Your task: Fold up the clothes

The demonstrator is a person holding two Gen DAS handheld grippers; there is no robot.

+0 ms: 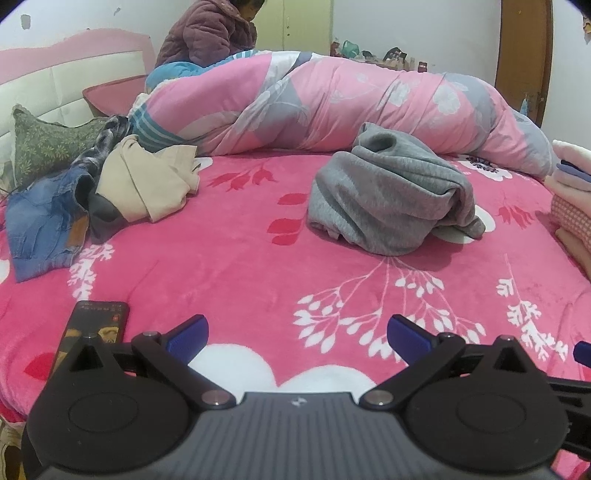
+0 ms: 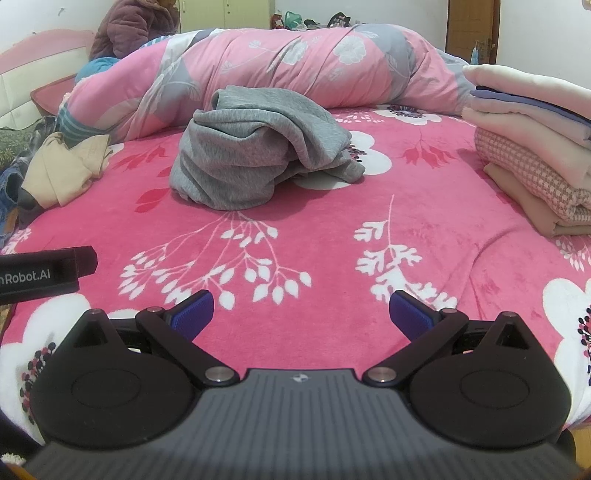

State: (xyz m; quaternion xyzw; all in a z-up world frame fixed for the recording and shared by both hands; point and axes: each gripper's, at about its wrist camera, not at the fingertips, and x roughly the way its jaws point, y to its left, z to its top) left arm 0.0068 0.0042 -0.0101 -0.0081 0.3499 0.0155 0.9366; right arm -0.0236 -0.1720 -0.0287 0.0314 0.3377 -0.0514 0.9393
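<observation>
1. Home bedroom: bed (image 1: 258, 266) under pink floral blanket, padded pink-white headboard (image 1: 55, 74).
2. Rolled quilt (image 1: 332, 103) along far side, green pillow (image 1: 44, 144).
3. Loose clothes (image 1: 92, 192), folded stack (image 2: 535, 147), wooden door (image 2: 471, 29), wardrobe (image 1: 306, 26).

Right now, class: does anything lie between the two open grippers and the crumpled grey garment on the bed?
Nothing visible does. Between the left gripper, the right gripper and the grey garment there is only bare pink blanket. The unfolded pile lies off left, the folded stack off right.
</observation>
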